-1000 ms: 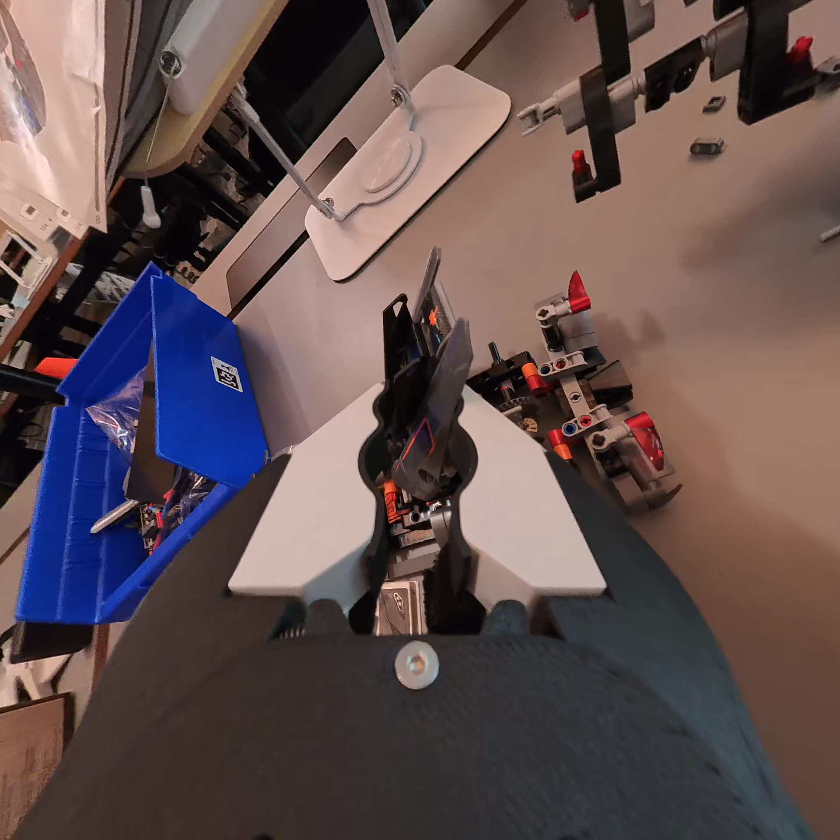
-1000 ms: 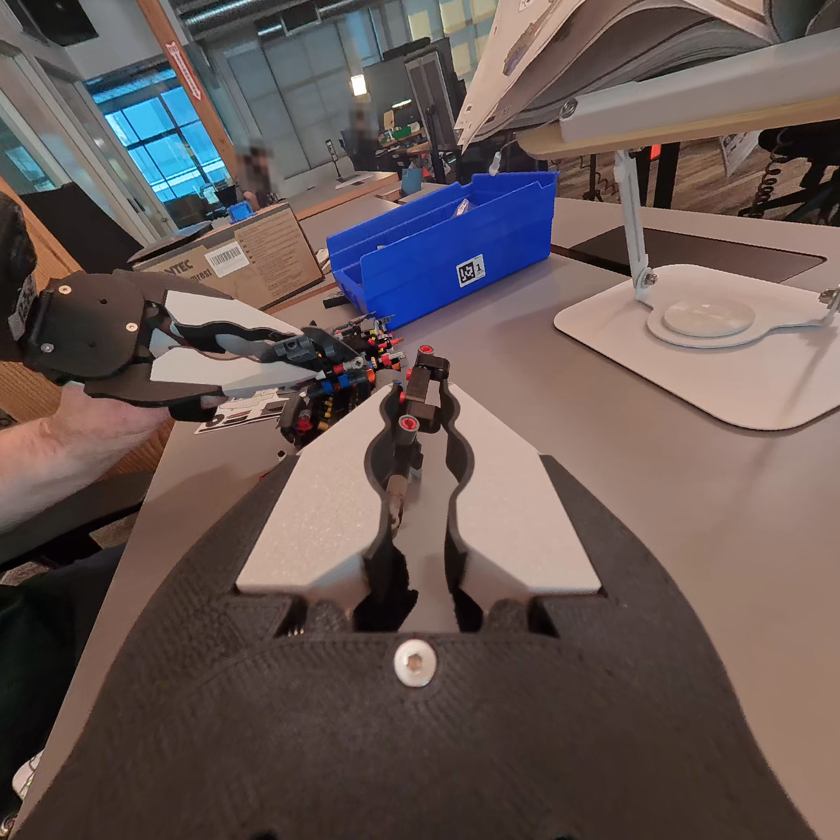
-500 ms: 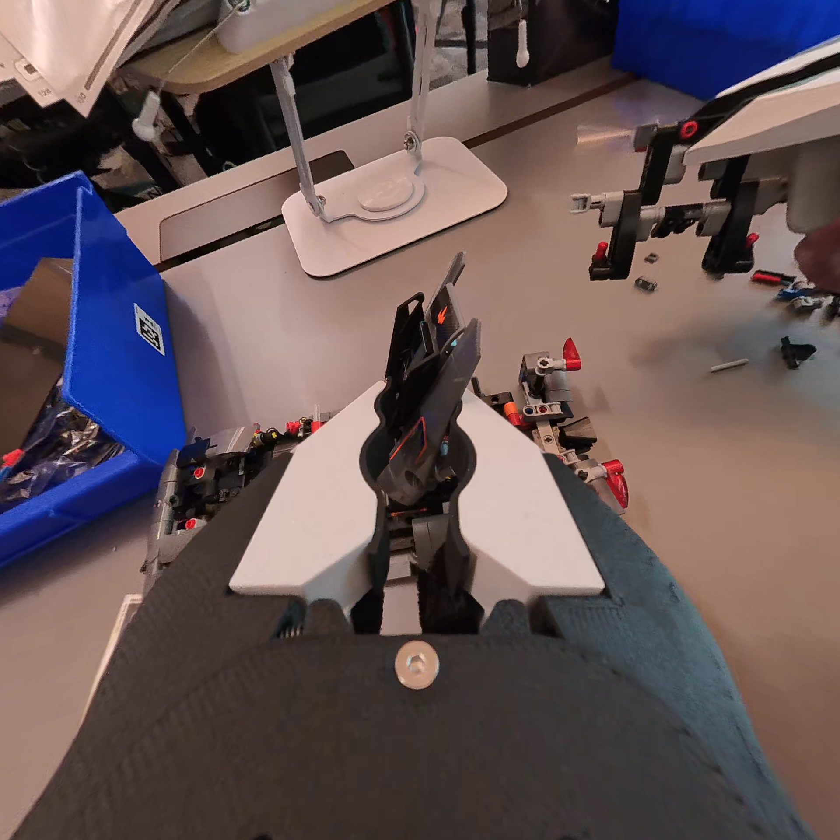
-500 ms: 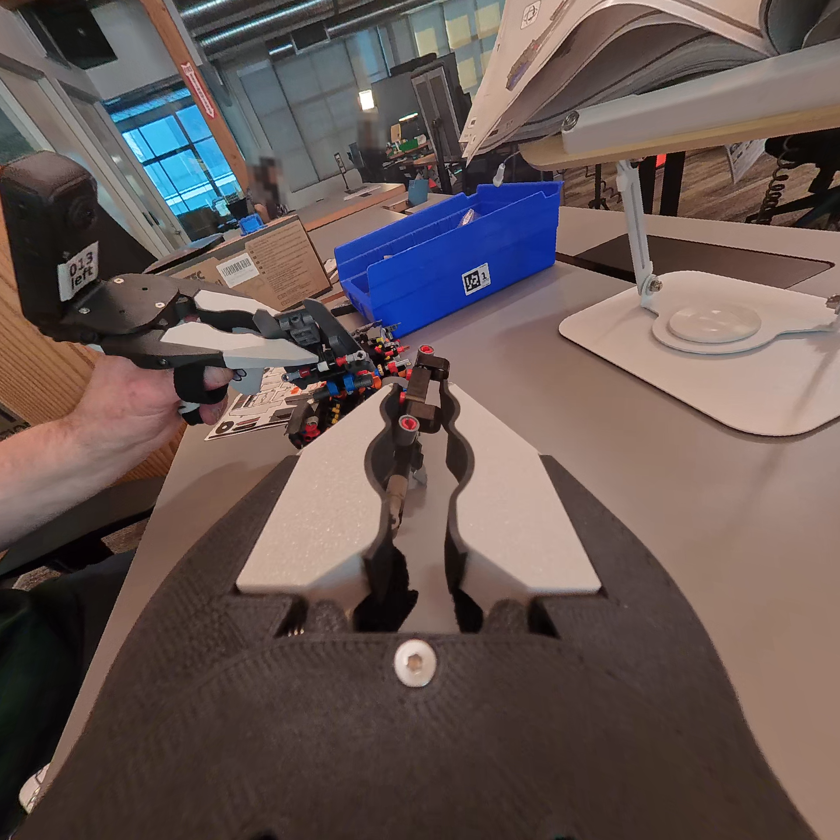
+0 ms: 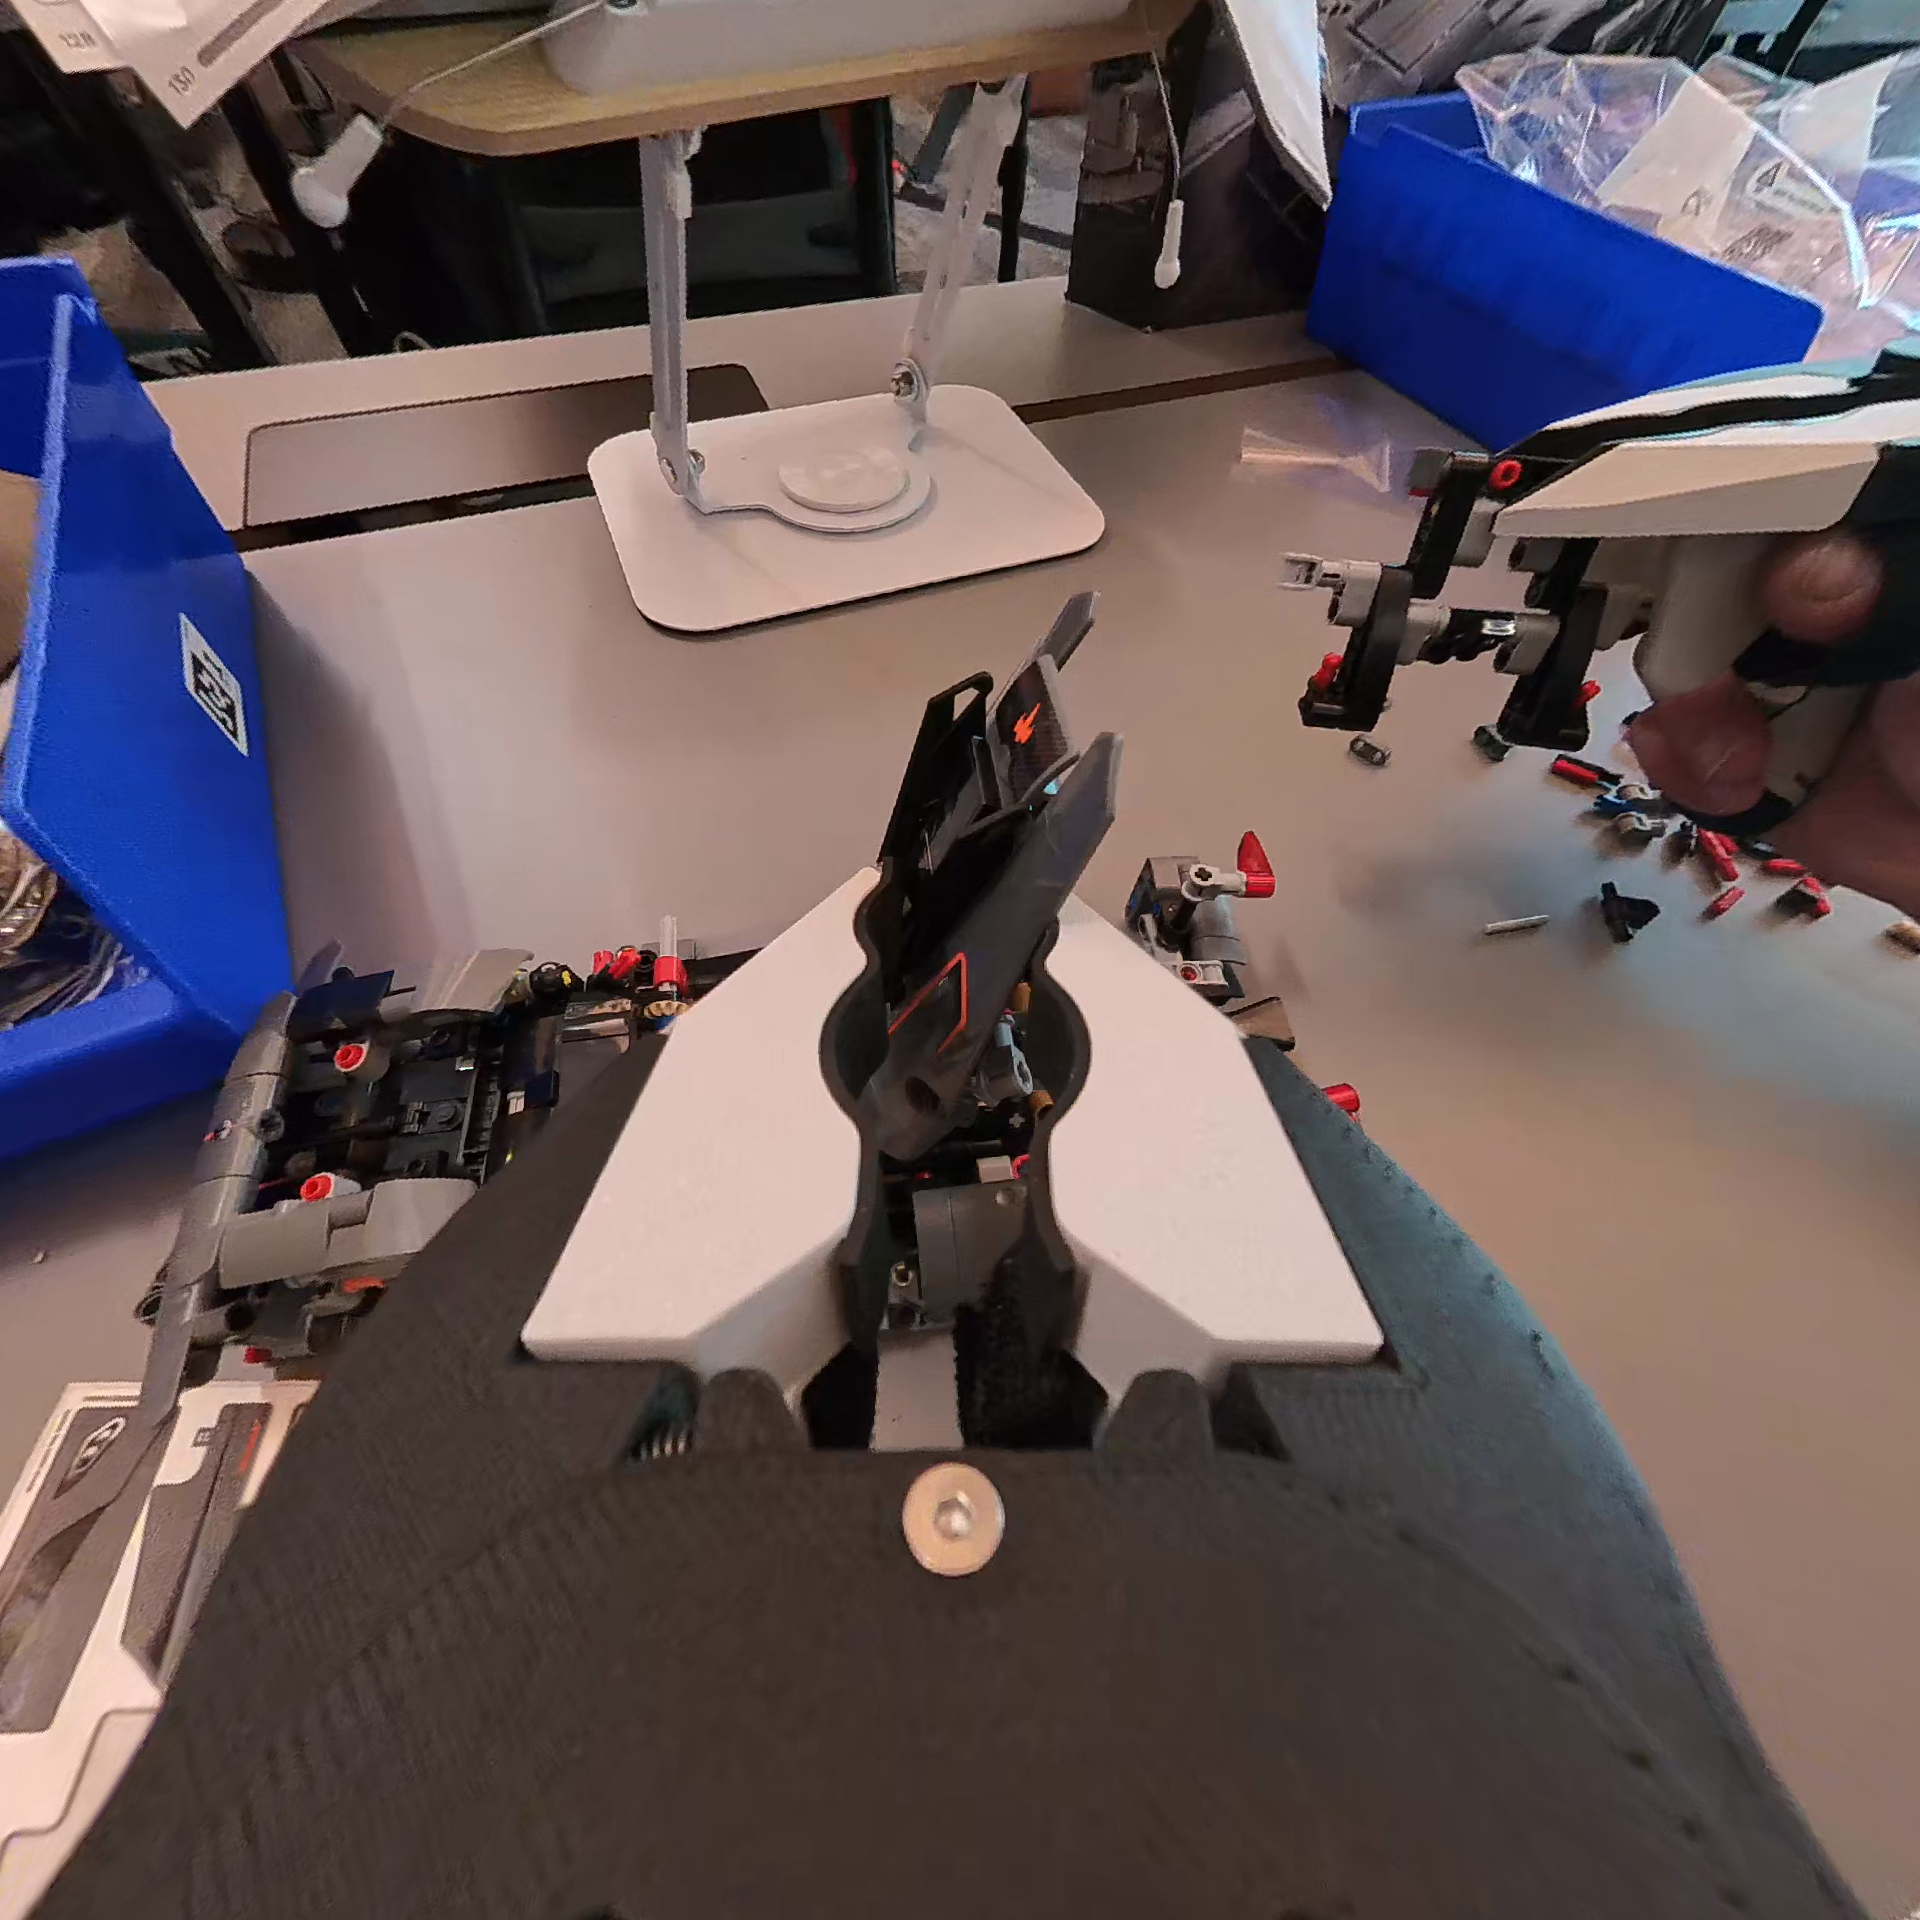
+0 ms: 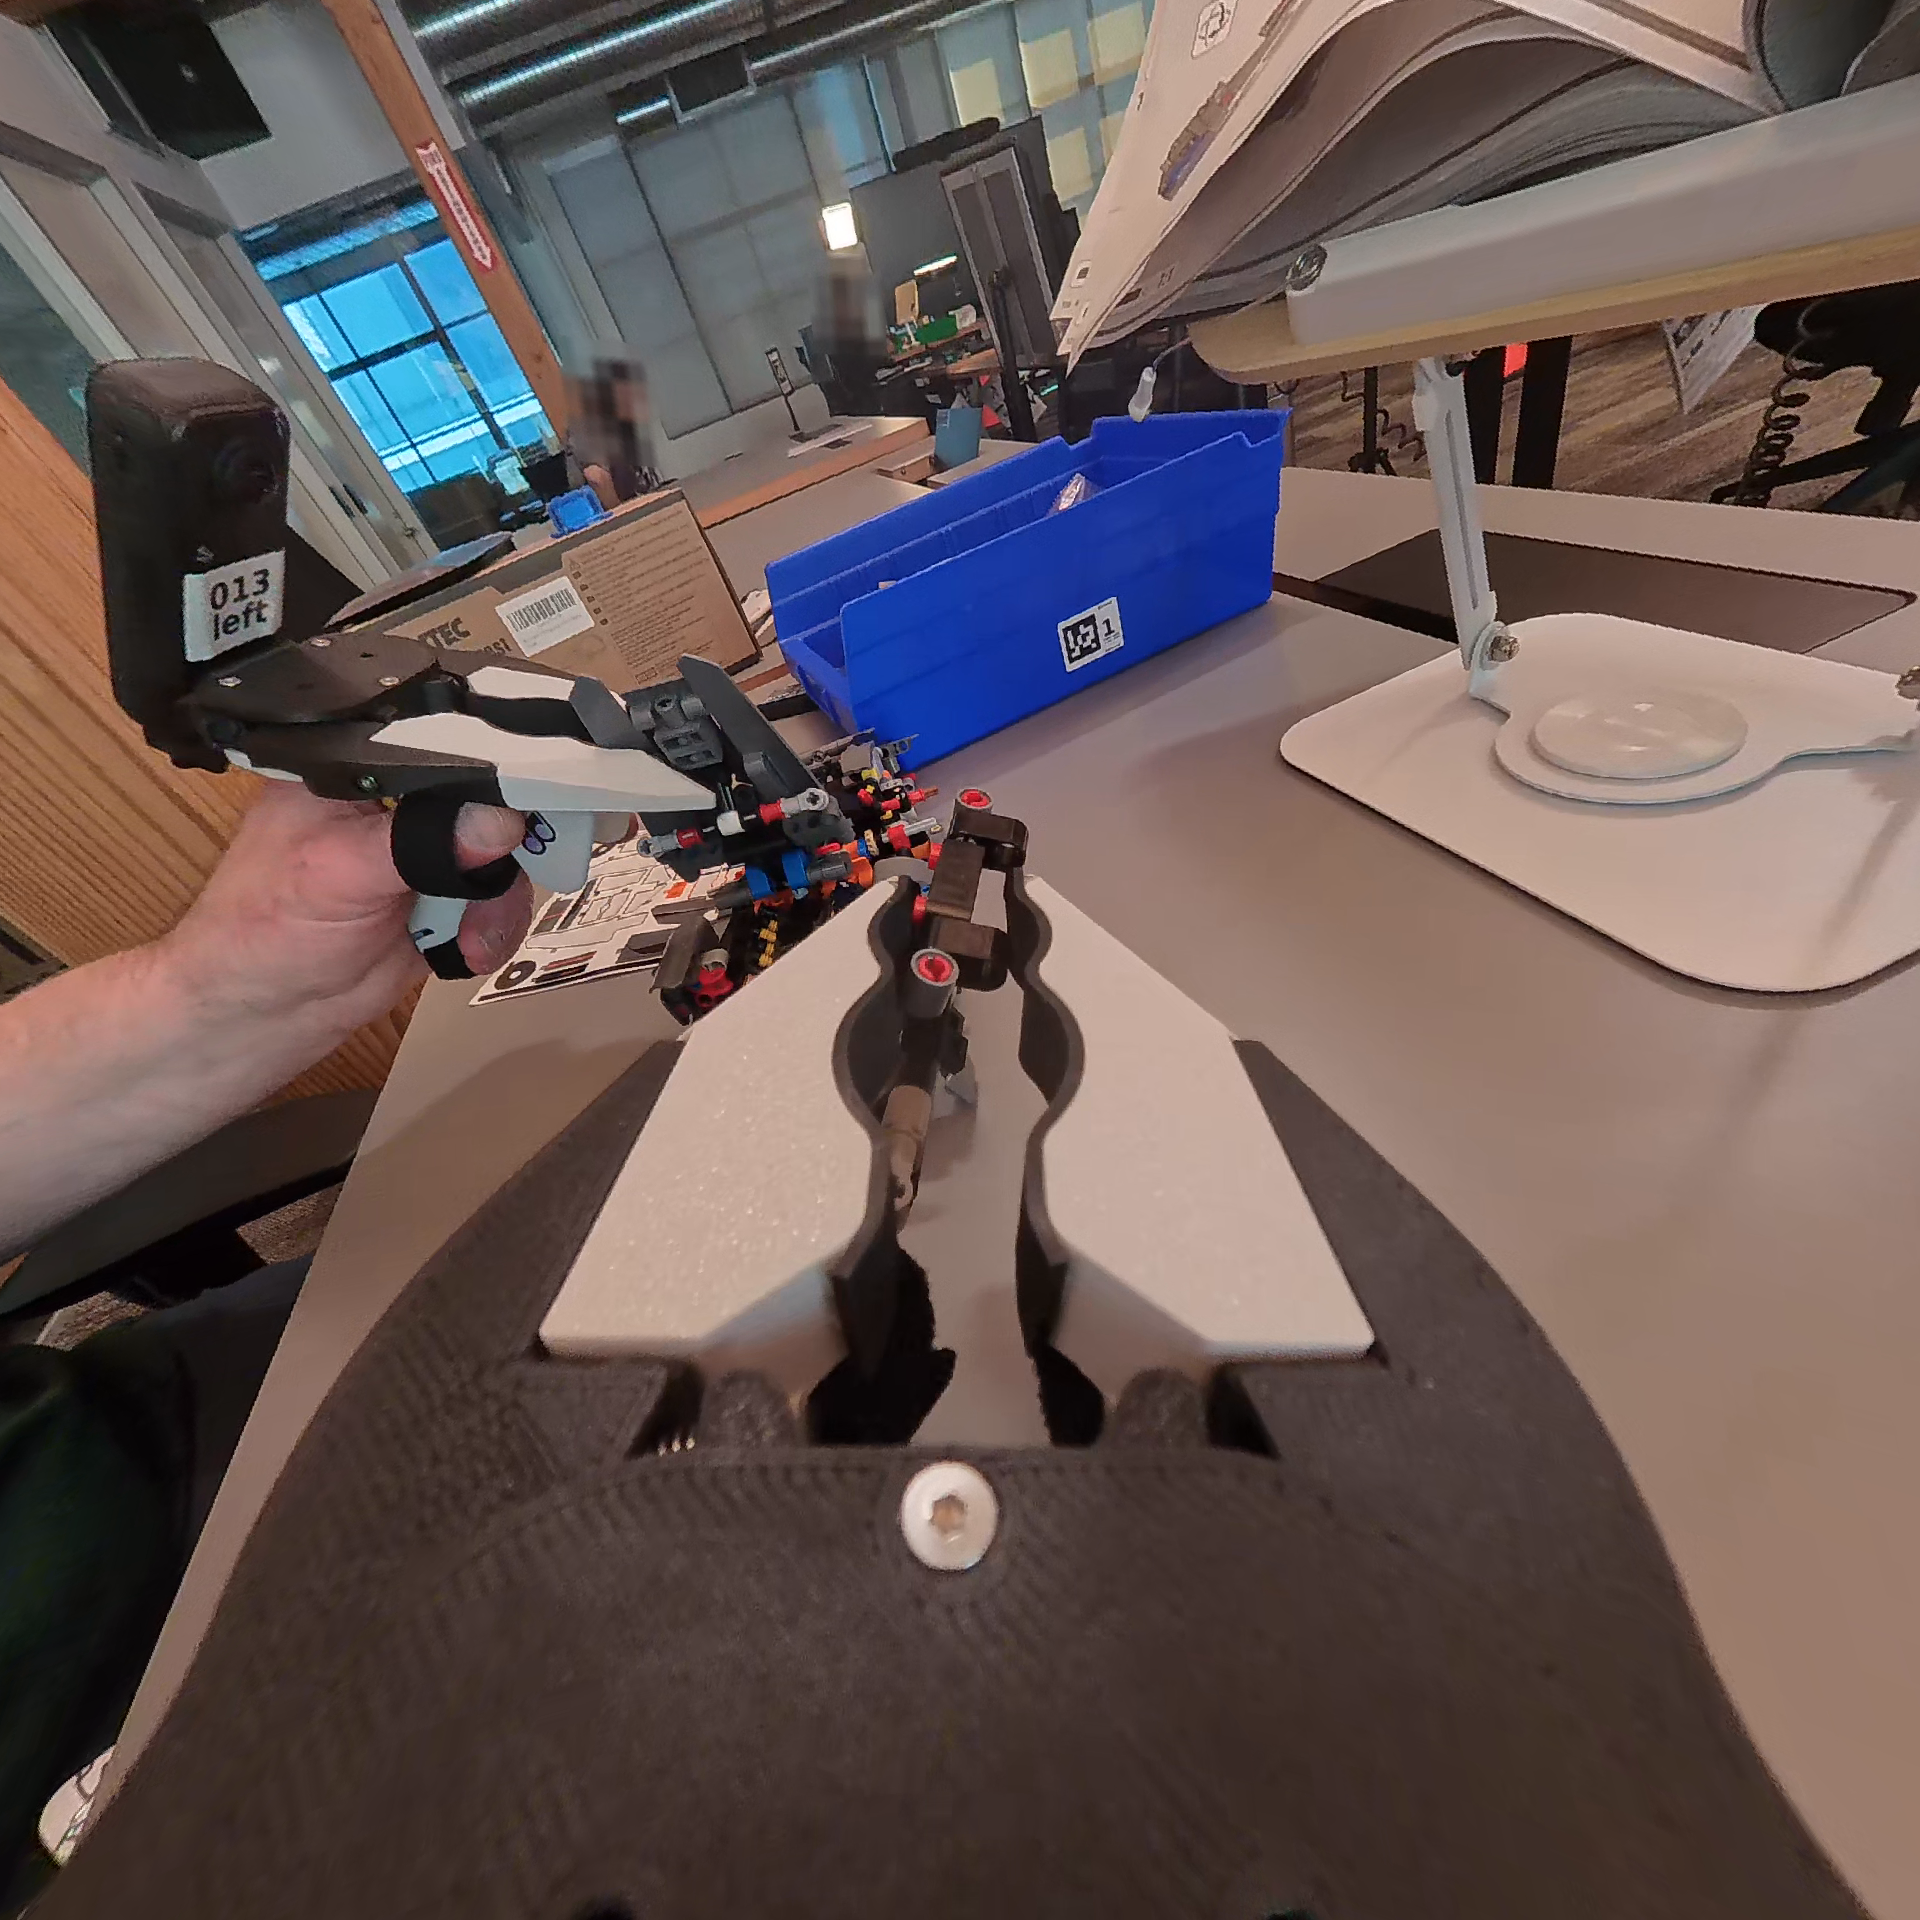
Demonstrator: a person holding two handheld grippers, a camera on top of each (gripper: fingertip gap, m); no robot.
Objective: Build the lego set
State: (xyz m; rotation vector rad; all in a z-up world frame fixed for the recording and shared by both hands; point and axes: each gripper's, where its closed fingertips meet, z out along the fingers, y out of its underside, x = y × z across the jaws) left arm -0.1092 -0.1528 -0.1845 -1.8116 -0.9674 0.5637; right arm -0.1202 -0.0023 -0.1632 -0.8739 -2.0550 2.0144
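Jaws both clamped: my left gripper [image 5: 961, 997] grips a dark panelled lego assembly [image 5: 997, 831] above the desk [image 5: 623, 748]; right gripper [image 6: 951, 935] grips a black-grey lego frame [image 5: 1444, 623]. Car chassis [image 5: 343, 1132] lies left, loose pins [image 5: 1714, 862] right, blue bin [image 6: 1018, 582] behind.

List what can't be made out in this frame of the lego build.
- Left wrist view: the base of the dark panel assembly sits buried between the left gripper fingers.
- Same view: the grey chassis is partly hidden behind the gripper body.
- Right wrist view: the right gripper hides the lower end of its black-and-red subassembly.
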